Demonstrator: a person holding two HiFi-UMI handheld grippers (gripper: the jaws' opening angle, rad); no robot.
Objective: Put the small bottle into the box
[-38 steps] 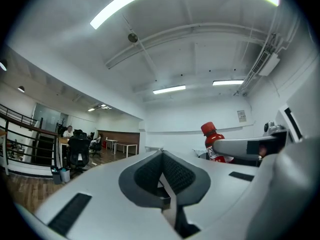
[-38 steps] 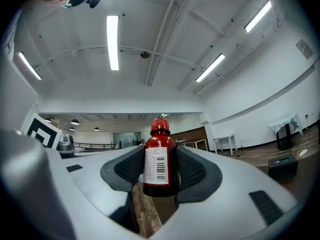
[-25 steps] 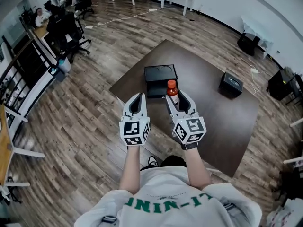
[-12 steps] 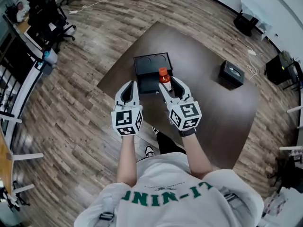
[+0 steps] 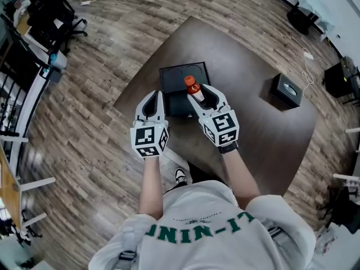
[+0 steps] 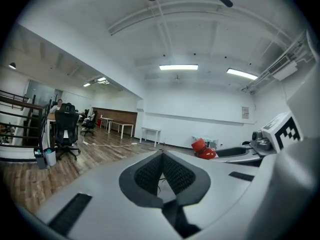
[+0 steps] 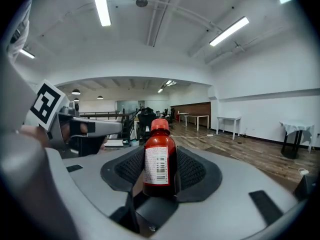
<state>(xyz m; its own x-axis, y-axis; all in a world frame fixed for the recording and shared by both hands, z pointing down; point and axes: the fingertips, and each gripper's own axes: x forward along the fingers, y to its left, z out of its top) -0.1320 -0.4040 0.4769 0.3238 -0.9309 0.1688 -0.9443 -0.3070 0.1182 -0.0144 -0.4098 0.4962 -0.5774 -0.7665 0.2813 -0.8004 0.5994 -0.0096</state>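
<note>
- Bottle (image 5: 193, 89) clamped in right gripper (image 5: 201, 93): red liquid, orange-red cap, white barcode label facing the right gripper view.
- Held upright, pads pressing on both sides of its lower body, cap standing clear above them.
- Seen from the head view over the near right part of the black box (image 5: 174, 77), not inside it; height above the box cannot be told.
- Left gripper (image 5: 153, 97) clenched on nothing, pad tips meeting, just beside the box's near left corner.
- Both grippers side by side, pointing away from the person toward the box, marker cubes nearest the hands.
- Box open on the dark brown counter (image 5: 253, 122), toward its left corner.
- Small dark case (image 5: 287, 90) to the right of the box, well apart, on the same counter.
- Wood-plank floor all round the counter.
</note>
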